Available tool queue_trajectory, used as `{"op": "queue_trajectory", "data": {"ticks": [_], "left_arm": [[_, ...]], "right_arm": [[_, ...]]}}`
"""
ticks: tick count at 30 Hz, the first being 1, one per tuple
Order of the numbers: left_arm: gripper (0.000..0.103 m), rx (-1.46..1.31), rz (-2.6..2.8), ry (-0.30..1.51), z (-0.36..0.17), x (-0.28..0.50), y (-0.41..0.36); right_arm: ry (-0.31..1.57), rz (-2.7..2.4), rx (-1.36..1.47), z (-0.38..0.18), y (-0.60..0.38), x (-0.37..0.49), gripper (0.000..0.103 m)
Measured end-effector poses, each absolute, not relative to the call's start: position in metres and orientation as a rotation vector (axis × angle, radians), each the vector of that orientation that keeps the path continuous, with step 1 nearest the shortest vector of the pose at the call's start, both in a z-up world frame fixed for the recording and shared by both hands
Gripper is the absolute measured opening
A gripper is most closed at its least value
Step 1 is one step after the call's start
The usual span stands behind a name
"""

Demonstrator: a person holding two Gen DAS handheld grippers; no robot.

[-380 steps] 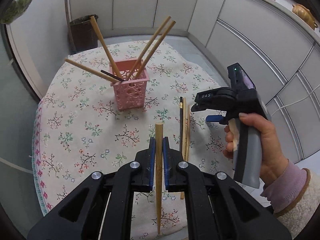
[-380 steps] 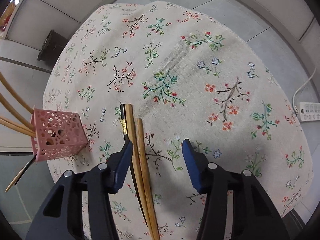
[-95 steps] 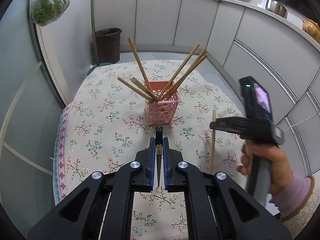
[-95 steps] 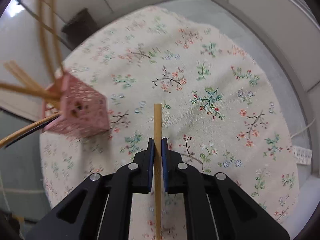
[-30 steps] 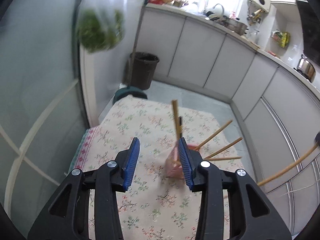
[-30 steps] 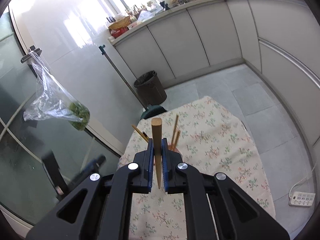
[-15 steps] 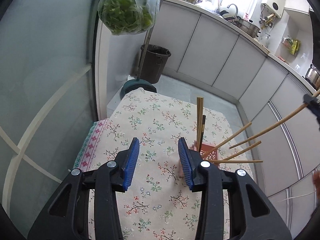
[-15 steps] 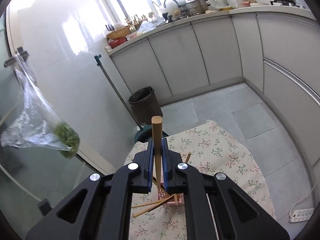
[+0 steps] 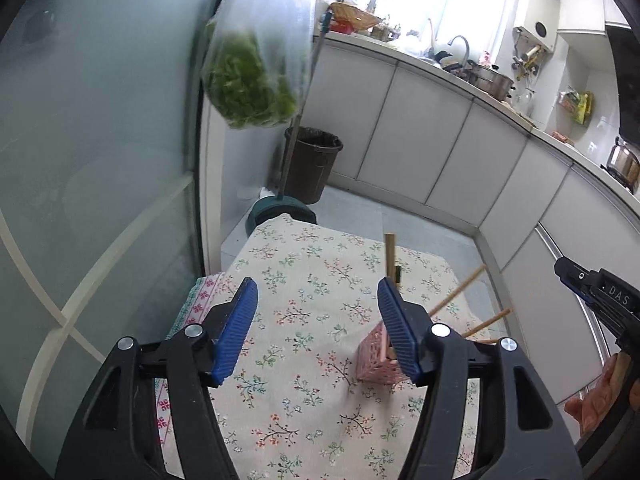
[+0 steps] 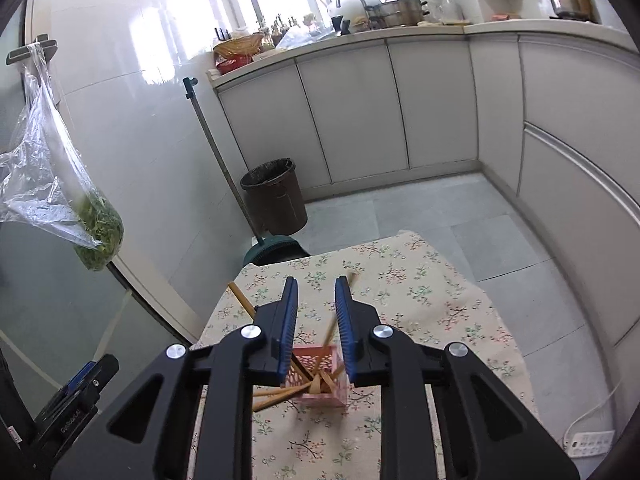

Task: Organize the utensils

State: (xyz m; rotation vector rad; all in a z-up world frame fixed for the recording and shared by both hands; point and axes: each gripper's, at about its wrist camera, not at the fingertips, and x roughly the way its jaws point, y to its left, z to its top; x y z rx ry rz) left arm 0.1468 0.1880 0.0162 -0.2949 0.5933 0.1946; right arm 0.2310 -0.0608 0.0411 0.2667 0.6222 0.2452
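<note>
A pink perforated holder point(image 10: 320, 394) stands on the floral tablecloth point(image 10: 420, 296) with several wooden chopsticks point(image 10: 276, 394) leaning out of it. It also shows in the left wrist view point(image 9: 374, 358), partly behind my right finger, with chopsticks point(image 9: 458, 292) sticking out. My right gripper point(image 10: 316, 324) is open and empty, held above the holder. My left gripper point(image 9: 316, 332) is wide open and empty, above the table to the holder's left. The right gripper's body point(image 9: 600, 300) shows at the left wrist view's right edge.
A bag of greens point(image 9: 252, 80) hangs by the glass door on the left, also in the right wrist view point(image 10: 96, 224). A brown bin point(image 10: 274, 196) and a mop point(image 10: 216, 148) stand beyond the table. Grey cabinets point(image 10: 420, 112) line the back and right. A power strip point(image 10: 588, 442) lies on the floor.
My right gripper has opened and let go of the wooden chopstick, which now stands in the holder. My left gripper stays open and has shifted a little.
</note>
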Motion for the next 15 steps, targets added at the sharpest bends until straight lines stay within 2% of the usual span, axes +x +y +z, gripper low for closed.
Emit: {"op": "queue_trajectory", "data": {"ticks": [2,4,6,9,11,12,15], "left_arm": [[0.061,-0.274,0.182,0.591,0.019,0.145,0.177],[0.067,-0.255,0.173,0.579,0.023,0.142,0.168],[0.083,-0.229,0.169,0.558,0.028,0.135,0.155],[0.094,-0.186,0.160,0.544,0.030,0.127,0.134],[0.096,-0.147,0.161,0.540,0.031,0.122,0.121],[0.096,-0.128,0.166,0.532,0.032,0.117,0.114],[0.096,-0.102,0.190,0.507,0.032,0.102,0.102]], "right_arm": [[0.624,0.228,0.256,0.043,-0.066,0.224,0.021],[0.612,0.201,0.232,0.043,-0.070,0.214,0.025],[0.598,0.178,0.205,0.042,-0.074,0.206,0.031],[0.581,0.145,0.172,0.036,-0.080,0.185,0.037],[0.573,0.130,0.169,0.031,-0.085,0.171,0.051],[0.561,0.112,0.171,0.028,-0.089,0.161,0.062],[0.537,0.058,0.163,0.021,-0.098,0.139,0.072]]}}
